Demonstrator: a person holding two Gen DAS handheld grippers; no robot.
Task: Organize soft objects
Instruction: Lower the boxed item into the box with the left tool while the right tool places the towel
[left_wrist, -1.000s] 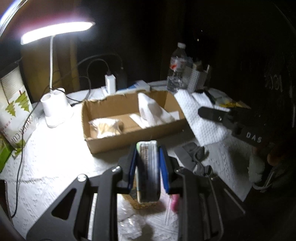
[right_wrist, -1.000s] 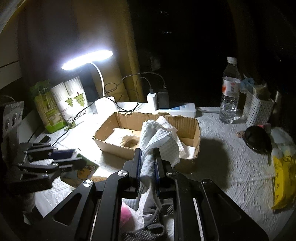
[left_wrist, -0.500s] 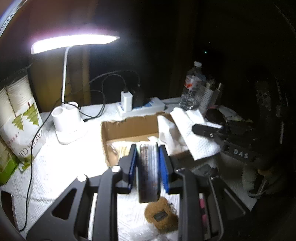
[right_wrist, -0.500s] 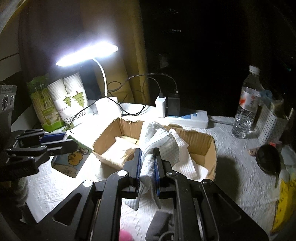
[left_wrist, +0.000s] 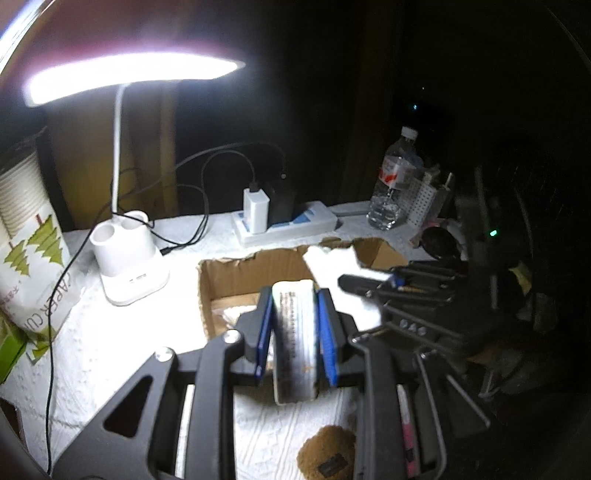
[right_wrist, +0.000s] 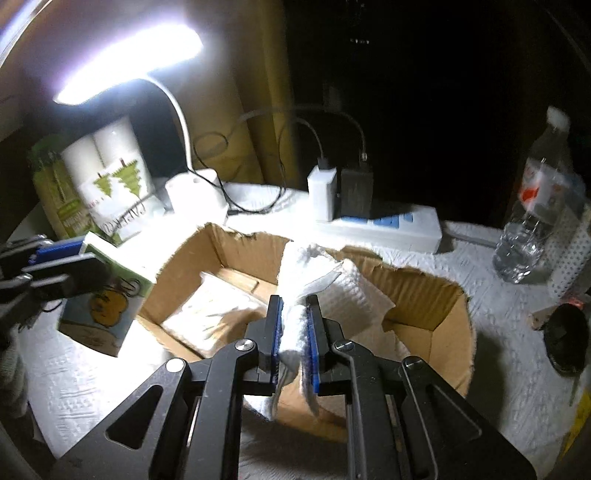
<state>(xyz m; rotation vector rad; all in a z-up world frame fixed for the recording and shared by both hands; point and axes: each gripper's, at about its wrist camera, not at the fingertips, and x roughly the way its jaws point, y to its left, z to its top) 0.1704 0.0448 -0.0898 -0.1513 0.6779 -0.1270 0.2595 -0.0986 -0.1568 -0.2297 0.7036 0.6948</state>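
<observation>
My left gripper (left_wrist: 295, 295) is shut on a tissue pack (left_wrist: 295, 343) with a green-and-white printed wrapper, held upright just before the left end of the cardboard box (left_wrist: 229, 273). The right wrist view shows that pack (right_wrist: 107, 295) hanging at the box's left wall. My right gripper (right_wrist: 294, 301) is shut on a white textured cloth (right_wrist: 343, 291), which drapes over the open cardboard box (right_wrist: 443, 332). A pale packet (right_wrist: 214, 314) lies on the box floor. In the left wrist view the right gripper (left_wrist: 354, 284) reaches in from the right with the cloth (left_wrist: 332, 262).
A lit desk lamp (left_wrist: 125, 266) stands left of the box, with a bag of paper cups (left_wrist: 29, 266) beside it. Behind the box are a power strip with chargers (right_wrist: 388, 221) and a water bottle (right_wrist: 532, 221). A brown round pad (left_wrist: 325, 454) lies near me on the white table cover.
Both grippers have moved forward toward the box with their loads. The cloth now hangs over the box's inside, and the tissue pack is close to its left end.
</observation>
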